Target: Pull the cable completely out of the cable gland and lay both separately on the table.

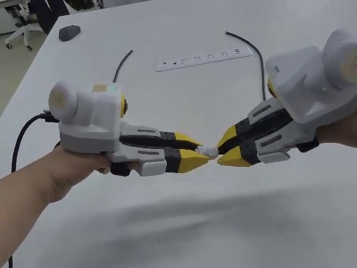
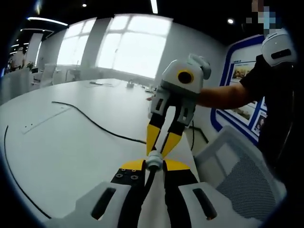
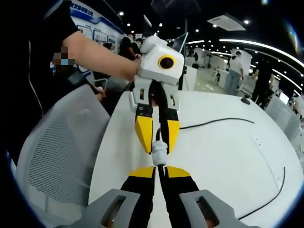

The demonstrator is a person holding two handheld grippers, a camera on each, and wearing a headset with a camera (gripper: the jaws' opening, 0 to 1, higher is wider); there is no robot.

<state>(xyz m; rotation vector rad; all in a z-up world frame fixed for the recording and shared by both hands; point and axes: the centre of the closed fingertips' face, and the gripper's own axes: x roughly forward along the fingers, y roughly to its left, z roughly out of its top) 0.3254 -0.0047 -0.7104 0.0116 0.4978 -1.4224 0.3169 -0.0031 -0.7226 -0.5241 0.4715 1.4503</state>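
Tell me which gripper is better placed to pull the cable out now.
Probably left: the left gripper seems shut on the black cable right behind the white cable gland, which the right gripper grips, so it can draw back.

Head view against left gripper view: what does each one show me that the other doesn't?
Head view adds: the left gripper's housing from above, what looks like a grey mouse, an office chair. Left gripper view adds: windows, a mesh chair, the black cable running between its jaws. Both share: the cable gland pinched between left and right gripper tips, over the white table.
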